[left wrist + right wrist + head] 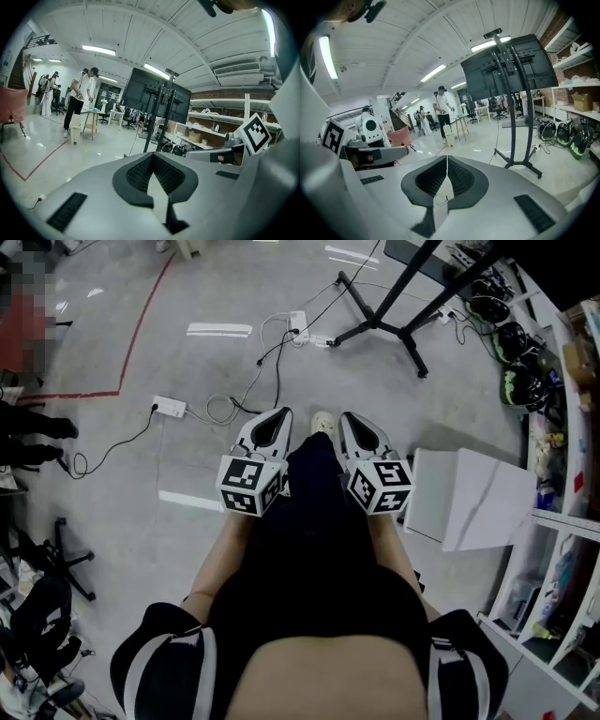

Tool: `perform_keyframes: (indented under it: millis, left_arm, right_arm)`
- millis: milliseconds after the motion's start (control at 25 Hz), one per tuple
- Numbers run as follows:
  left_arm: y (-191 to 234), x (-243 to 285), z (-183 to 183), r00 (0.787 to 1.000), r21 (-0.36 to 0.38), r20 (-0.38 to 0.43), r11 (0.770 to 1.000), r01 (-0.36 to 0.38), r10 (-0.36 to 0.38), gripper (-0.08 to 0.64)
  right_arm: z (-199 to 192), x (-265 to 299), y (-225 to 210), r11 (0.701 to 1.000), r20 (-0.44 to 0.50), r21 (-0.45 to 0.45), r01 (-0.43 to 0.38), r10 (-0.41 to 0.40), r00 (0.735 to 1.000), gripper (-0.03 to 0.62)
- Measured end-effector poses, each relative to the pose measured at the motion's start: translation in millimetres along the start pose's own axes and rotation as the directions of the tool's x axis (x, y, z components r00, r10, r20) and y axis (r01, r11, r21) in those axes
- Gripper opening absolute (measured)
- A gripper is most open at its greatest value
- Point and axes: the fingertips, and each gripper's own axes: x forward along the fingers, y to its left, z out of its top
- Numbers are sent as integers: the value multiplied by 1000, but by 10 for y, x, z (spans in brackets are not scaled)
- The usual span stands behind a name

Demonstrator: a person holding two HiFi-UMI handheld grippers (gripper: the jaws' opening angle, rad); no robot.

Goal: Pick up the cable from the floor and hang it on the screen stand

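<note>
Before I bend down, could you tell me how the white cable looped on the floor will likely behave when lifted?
The white cable lies in loose curls, so it is probably floppy and will sag when lifted. It looks thin, so likely light. It seems to reach the power strip, which may drag along.

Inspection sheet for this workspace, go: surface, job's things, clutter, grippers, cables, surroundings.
Surface: grey floor with a red tape line.
Job's things: cable lying loose on the floor; screen stand upright.
Clutter: white panels, helmets.
Grippers: left gripper and right gripper both shut, nothing held.
Cables: black leads run to power strips.
Surroundings: shelves; people far off.
</note>
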Motion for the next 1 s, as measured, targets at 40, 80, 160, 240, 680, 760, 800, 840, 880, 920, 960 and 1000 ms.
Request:
perform_keyframes:
  millis: [40, 80, 160, 240, 680, 760, 800, 840, 880, 920, 960, 1000]
  left_arm:
    - [23, 38, 18, 1000, -3, -1, 1000, -11, 11, 8]
    - [48, 82, 37, 1000, -6, -4, 1000, -22, 22, 8]
    - [100, 188, 64, 999, -8, -11, 999, -35, 35, 8]
    - [159, 311, 82, 999, -5, -20, 999, -39, 39, 8]
    - [398, 1285, 369, 999, 15, -32, 999, -41, 42, 8]
    - [427, 1462, 438, 999, 20, -32, 999, -41, 41, 8]
    - [450, 1543, 465, 998, 22, -34, 999, -43, 44, 8]
    - [476, 1619, 498, 998, 23, -38, 998, -50, 51, 8]
    - [501, 1687, 530, 997, 23, -41, 998, -59, 60, 8]
    - [526, 1750, 558, 997, 22, -43, 997, -68, 69, 8]
    - [553, 1811, 585, 996, 21, -45, 997, -78, 79, 8]
    - [584, 1875, 613, 995, 19, -47, 996, -90, 91, 8]
  right_arm:
    - [16, 37, -23, 1000, 1, -5, -7, 7, 1000, 25]
    - [32, 80, -53, 1000, 1, -8, -12, 12, 1000, 25]
    - [75, 178, -130, 1000, -2, -5, -19, 19, 1000, 25]
    - [132, 285, -211, 1000, 0, 2, -26, 26, 1000, 25]
    - [494, 934, -903, 999, -27, 22, -36, 37, 999, 25]
    - [564, 1047, -1026, 999, -33, 24, -41, 42, 999, 25]
    - [600, 1102, -1080, 999, -36, 24, -46, 47, 998, 25]
    - [638, 1153, -1132, 998, -39, 24, -52, 53, 998, 25]
    - [673, 1202, -1184, 998, -43, 24, -57, 58, 997, 25]
    - [703, 1251, -1239, 998, -47, 25, -61, 62, 997, 25]
    - [729, 1303, -1295, 998, -51, 26, -65, 66, 997, 25]
    - [753, 1362, -1353, 997, -54, 27, -68, 69, 996, 25]
